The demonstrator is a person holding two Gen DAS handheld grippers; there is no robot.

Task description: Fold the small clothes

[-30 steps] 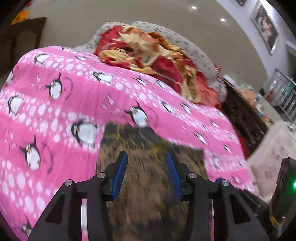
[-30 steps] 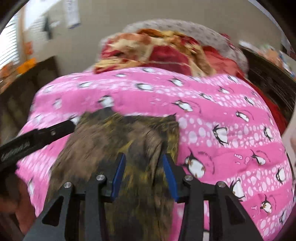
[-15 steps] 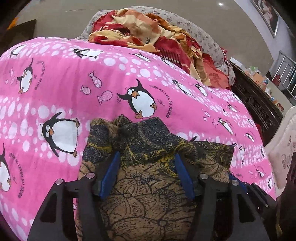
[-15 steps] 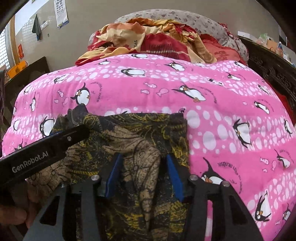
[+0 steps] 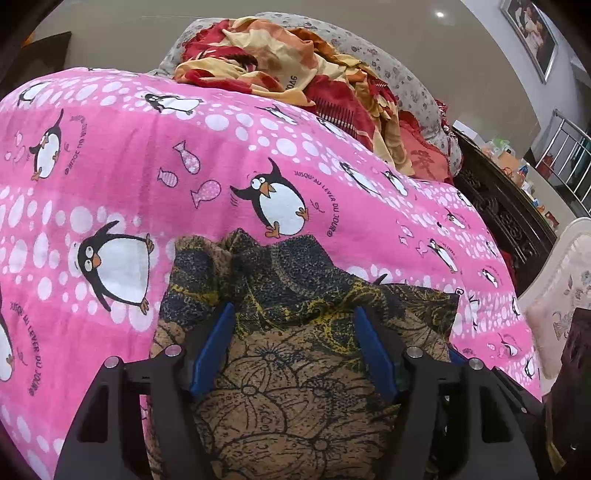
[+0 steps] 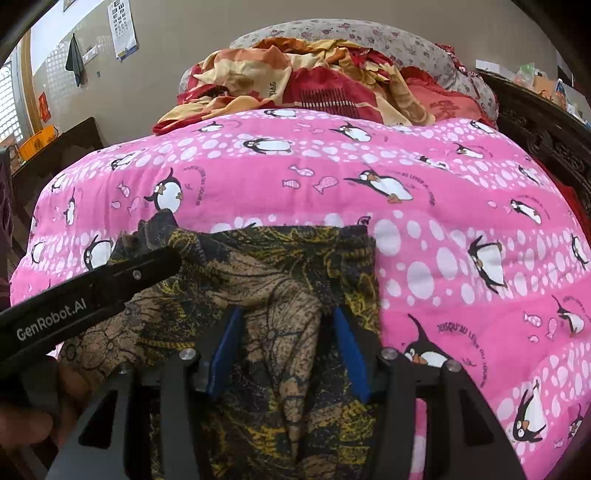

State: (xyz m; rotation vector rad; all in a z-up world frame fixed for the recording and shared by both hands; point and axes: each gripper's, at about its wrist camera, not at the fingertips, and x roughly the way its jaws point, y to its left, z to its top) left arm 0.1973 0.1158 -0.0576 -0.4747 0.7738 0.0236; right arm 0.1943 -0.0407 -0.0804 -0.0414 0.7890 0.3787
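A small dark garment (image 5: 295, 332) with a brown, navy and yellow floral print lies on the pink penguin blanket (image 5: 147, 166), its far edge bunched and folded. It also shows in the right wrist view (image 6: 266, 280). My left gripper (image 5: 291, 314) is open, its blue-padded fingers straddling the garment's near part. My right gripper (image 6: 286, 317) is open over the garment's right half, with a raised fold of cloth between its fingers. The left gripper's black body (image 6: 85, 295) crosses the right wrist view at the left.
A heap of red and orange bedding (image 5: 295, 62) and a grey floral pillow (image 6: 351, 33) lie at the far end of the bed. A dark carved wooden frame (image 5: 506, 210) runs along the right side. The pink blanket (image 6: 461, 221) extends right of the garment.
Both grippers have dropped lower and closer to the garment, and the views have gone from blurred to steady. The garment's far edge now lies bunched on the blanket. Both jaws stay open.
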